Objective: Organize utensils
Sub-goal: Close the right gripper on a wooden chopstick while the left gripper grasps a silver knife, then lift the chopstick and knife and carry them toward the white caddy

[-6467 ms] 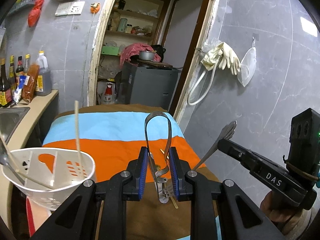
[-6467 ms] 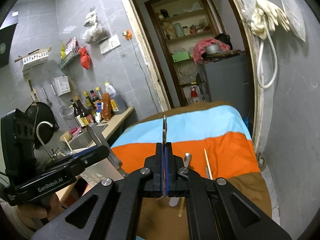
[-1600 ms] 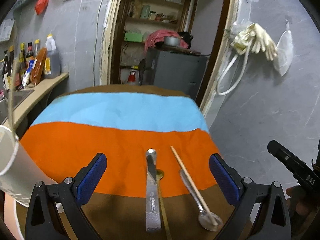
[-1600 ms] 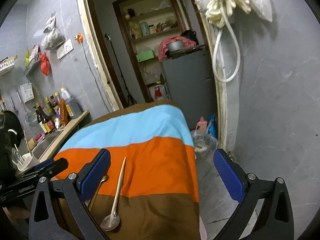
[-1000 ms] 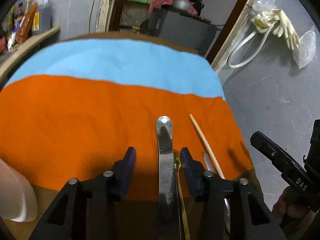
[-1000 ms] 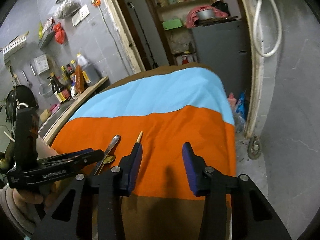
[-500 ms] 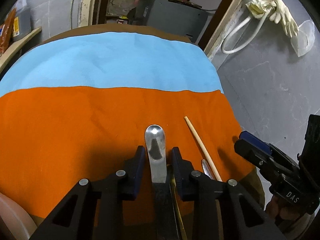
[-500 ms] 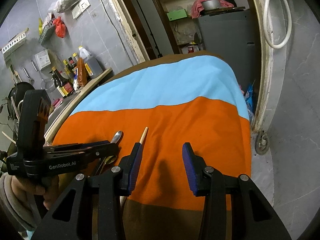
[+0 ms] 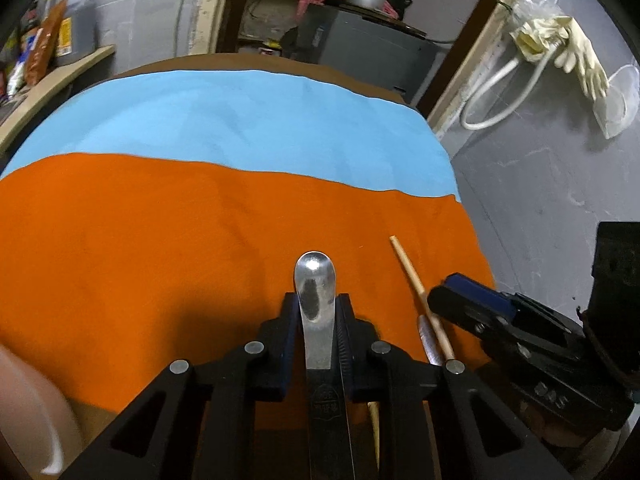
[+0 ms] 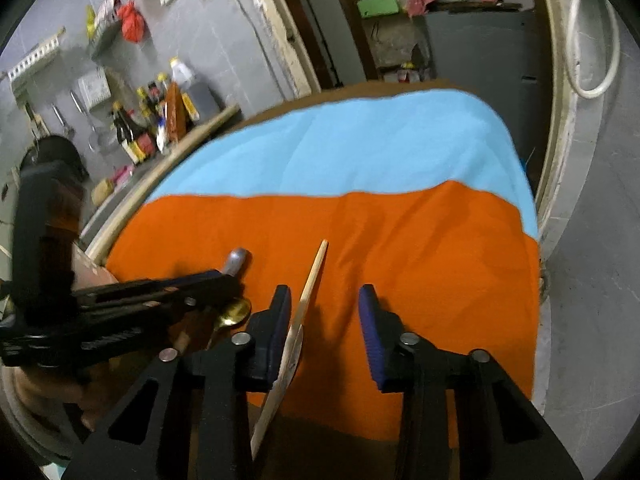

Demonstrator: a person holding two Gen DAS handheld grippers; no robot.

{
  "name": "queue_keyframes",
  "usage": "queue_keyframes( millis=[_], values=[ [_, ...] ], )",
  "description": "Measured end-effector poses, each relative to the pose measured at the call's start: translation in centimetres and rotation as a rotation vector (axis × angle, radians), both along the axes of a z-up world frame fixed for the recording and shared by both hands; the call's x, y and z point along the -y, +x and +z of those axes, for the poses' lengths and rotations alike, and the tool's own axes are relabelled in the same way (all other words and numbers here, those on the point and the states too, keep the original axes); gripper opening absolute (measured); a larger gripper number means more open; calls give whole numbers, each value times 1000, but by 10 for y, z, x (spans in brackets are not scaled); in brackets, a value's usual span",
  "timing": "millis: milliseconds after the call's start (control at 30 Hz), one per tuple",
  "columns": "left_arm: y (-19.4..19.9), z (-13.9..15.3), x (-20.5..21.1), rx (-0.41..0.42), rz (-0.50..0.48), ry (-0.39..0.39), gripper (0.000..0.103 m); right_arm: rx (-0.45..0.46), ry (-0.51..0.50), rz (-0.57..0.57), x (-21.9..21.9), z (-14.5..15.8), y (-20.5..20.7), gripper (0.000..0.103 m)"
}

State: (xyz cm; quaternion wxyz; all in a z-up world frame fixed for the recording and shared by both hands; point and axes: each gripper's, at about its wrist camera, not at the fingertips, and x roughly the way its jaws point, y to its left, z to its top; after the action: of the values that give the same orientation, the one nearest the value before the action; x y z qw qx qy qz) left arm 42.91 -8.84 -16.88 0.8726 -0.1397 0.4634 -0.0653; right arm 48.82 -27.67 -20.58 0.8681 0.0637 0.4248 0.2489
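Since half a second ago the left gripper (image 9: 318, 316) has squeezed the rest of the way in, and its blue-lined jaws now sit tight against both edges of the flat steel handle (image 9: 316, 308) on the orange band of the cloth (image 9: 160, 240). Can't tell what kind of utensil it is, only the rounded end pokes out past the fingertips.

Going left to right in the left wrist view: a pale blurry container edge (image 9: 36, 412) in the bottom left corner, then the clamped handle dead centre, then a thin gold handle (image 9: 374, 420) just right of it under the gripper body. Next comes a wooden chopstick (image 9: 416, 288) lying at a slant on the orange, with a second steel utensil (image 9: 428, 340) touching it lower down. The right gripper (image 9: 472, 304) sits just beside those two.

From the right wrist view, the right gripper (image 10: 324, 320) has its jaws apart, holding nothing. The chopstick (image 10: 312, 280) runs right along the inside of its left finger (image 10: 276, 320); can't say if it's touching. A gold spoon bowl (image 10: 234, 312) peeks out beside the left gripper (image 10: 216, 284).
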Motion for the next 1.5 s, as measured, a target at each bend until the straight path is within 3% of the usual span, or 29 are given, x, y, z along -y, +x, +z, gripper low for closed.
queue_keyframes(
  millis=[233,400,467,600,867,1167,1500],
  values=[
    [-18,0,-6,-20,9,30,17,-30,-65,33,-17,-6,3,22],
    [-20,0,-7,-29,-1,33,17,3,-206,47,-33,-1,0,20],
    [-20,0,-8,-35,-2,27,17,13,-253,33,-35,2,-2,13],
    [-20,-1,-10,-51,-13,1,17,-17,-193,-26,-19,6,-4,5],
    [-28,-1,-13,-99,-40,-58,18,-94,-40,-83,23,-3,-13,5],
    [-31,-2,-15,-127,-54,-98,17,-144,-17,-69,26,-13,-10,5],
    [-35,4,-7,-123,-56,-83,5,-229,-77,-67,14,-11,-4,5]
  ],
)
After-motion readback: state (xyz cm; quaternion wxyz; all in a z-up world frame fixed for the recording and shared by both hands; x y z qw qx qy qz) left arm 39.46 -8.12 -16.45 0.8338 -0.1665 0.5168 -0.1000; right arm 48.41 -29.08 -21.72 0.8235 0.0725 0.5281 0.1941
